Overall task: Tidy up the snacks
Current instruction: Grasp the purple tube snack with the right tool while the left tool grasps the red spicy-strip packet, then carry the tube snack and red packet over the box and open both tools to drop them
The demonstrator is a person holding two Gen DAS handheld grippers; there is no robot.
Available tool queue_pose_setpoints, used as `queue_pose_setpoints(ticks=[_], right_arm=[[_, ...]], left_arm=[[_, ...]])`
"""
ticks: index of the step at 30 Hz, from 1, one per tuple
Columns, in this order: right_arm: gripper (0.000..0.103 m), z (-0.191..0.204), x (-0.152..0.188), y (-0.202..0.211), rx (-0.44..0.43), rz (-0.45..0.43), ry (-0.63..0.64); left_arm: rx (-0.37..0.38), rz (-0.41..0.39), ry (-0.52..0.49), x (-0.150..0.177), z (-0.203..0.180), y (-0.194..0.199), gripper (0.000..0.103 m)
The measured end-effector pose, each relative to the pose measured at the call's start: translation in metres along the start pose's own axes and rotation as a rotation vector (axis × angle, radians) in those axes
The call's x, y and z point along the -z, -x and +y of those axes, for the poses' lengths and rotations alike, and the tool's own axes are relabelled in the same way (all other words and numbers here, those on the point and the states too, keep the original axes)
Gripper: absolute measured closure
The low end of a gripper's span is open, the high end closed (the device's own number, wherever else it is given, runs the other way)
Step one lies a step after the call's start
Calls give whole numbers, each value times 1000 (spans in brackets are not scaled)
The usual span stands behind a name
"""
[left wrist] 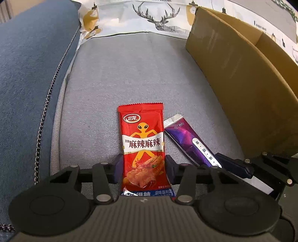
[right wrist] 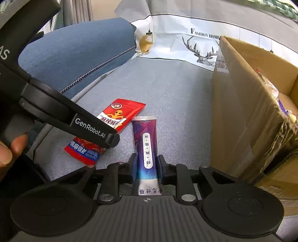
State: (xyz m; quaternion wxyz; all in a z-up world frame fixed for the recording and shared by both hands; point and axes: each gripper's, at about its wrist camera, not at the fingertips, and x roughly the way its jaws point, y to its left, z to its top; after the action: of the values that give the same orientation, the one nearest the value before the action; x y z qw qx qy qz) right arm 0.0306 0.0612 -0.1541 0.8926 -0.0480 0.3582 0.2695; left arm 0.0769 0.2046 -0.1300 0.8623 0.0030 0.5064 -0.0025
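Observation:
A red spicy-snack packet [left wrist: 142, 145] lies lengthwise on the grey sofa cushion [left wrist: 121, 74]. My left gripper [left wrist: 144, 167] is closed on the packet's lower half, a pad against each long edge. To its right lies a purple stick packet [left wrist: 188, 141], and my right gripper [right wrist: 147, 165] is shut on that packet's [right wrist: 147, 141] near end. In the right wrist view the left gripper's black finger [right wrist: 96, 128] crosses over the red packet [right wrist: 119, 115]. Both packets rest flat on the cushion.
An open cardboard box [right wrist: 242, 111] stands on the right with several snacks [right wrist: 285, 106] inside. A deer-print pillow [left wrist: 149, 16] leans at the back. A blue cushion [left wrist: 28, 65] with a zip rises on the left. A person's hand [right wrist: 7, 149] holds the left gripper.

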Motion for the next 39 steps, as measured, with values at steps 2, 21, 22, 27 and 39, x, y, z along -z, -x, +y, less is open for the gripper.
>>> queue_pose_setpoints(ticks=[2, 21, 22, 27, 39], right_arm=[[81, 2, 0, 4, 1, -14, 6], [83, 15, -21, 79, -9, -213, 63], [83, 14, -23, 86, -11, -228, 63], [83, -3, -42, 123, -14, -321, 77], [83, -100, -38, 142, 83, -392, -94]], left_arm=[[7, -9, 16, 0, 4, 3, 53], [65, -366, 175, 25, 25, 78, 54], [70, -376, 178, 26, 25, 80, 54], [94, -406, 174, 28, 24, 85, 54], [122, -400, 156, 23, 13, 82, 54]])
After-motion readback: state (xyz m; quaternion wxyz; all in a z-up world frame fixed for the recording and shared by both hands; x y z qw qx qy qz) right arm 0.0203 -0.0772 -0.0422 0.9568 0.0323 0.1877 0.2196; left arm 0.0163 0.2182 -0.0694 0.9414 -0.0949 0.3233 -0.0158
